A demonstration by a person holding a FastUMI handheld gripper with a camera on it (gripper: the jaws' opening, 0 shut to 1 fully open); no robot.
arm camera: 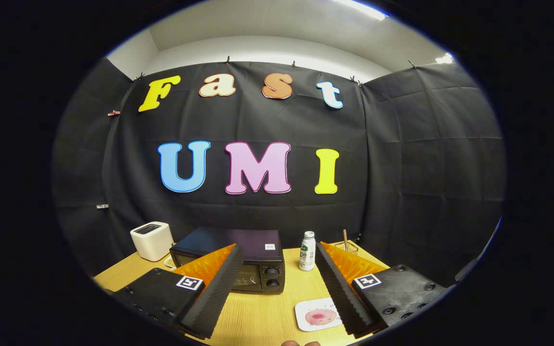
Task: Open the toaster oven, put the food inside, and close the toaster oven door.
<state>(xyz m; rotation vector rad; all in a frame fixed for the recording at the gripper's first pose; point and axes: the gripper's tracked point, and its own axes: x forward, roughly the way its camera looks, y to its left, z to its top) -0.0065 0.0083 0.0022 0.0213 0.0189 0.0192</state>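
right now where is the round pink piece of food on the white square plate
In the gripper view the pink food lies on the white square plate on the wooden table, between the open gripper fingers, nearer the right one, in front of the black toaster oven.

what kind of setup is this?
Looks like a draped recording booth with a kitchen-style tabletop: black cloth wall, wooden table, toaster oven, white toaster. The hand-held gripper is open.

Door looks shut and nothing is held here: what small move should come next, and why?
Probably ease the tool forward and down toward the toaster oven. Its door appears closed, the food on the white plate lies untouched by the right finger, and the fingers stand wide apart gripping nothing, so opening the door comes first.
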